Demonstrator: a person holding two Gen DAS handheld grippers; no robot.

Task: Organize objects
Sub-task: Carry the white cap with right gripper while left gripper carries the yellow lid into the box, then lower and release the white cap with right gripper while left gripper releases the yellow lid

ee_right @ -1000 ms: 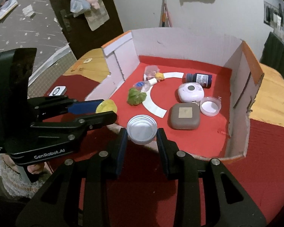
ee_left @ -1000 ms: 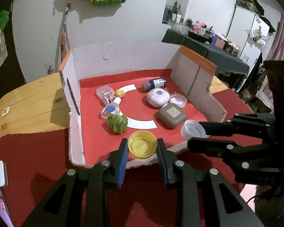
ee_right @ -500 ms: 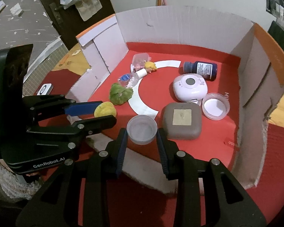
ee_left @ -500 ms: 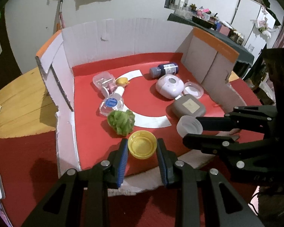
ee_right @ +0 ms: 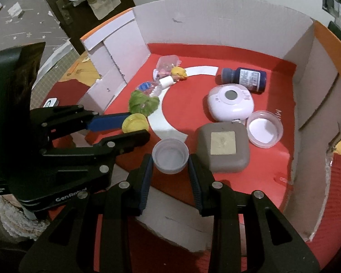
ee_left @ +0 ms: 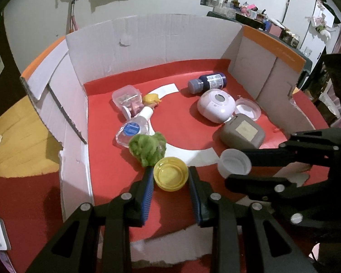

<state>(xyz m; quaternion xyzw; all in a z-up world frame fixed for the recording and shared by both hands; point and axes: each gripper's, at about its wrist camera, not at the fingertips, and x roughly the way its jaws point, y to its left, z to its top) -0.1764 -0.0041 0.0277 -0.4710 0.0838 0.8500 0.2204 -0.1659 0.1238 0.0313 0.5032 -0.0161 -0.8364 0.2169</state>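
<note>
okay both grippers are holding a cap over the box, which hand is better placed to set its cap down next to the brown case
Right. The right gripper holds the white cap directly beside the brown case. The left gripper, with the yellow cap, sits farther over, by the green toy.

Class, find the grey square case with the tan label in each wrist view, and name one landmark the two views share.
Left wrist view: grey case, right of centre, just beyond the white cap.
Right wrist view: grey case, centre right, beside the white cap.
Shared landmark: the dark blue bottle lying on its side.
</note>
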